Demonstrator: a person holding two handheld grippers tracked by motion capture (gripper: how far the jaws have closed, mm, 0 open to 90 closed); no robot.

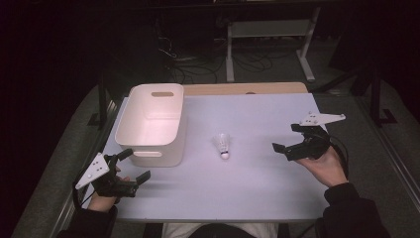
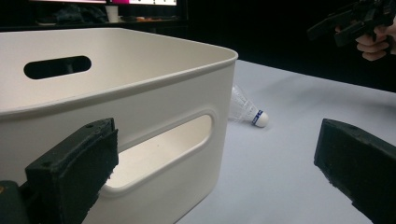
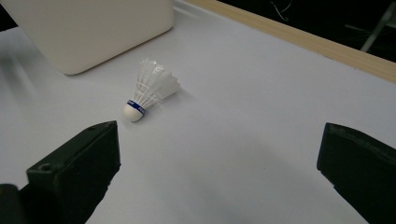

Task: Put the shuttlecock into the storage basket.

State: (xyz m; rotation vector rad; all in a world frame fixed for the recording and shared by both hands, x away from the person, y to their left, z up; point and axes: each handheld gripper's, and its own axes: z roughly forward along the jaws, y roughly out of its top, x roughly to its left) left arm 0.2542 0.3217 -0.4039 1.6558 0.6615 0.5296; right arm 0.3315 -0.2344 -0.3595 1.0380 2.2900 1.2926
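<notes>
A white shuttlecock (image 1: pixel 223 145) with a blue band lies on its side in the middle of the white table top (image 1: pixel 247 183), cork toward me. It shows ahead of the right gripper's jaws (image 3: pixel 148 89) and past the bin's corner (image 2: pixel 246 111). An empty white plastic bin (image 1: pixel 153 124) with handle slots stands left of it. My left gripper (image 1: pixel 134 166) is open at the front left, just short of the bin's near wall (image 2: pixel 154 140). My right gripper (image 1: pixel 287 138) is open, held above the table to the right of the shuttlecock, nothing between its jaws.
A wooden strip (image 1: pixel 242 89) runs along the table's far edge. Beyond it stand a white metal frame (image 1: pixel 270 34) and cables on the dark floor. The other hand's gripper (image 2: pixel 355 21) shows at the top right of the left gripper view.
</notes>
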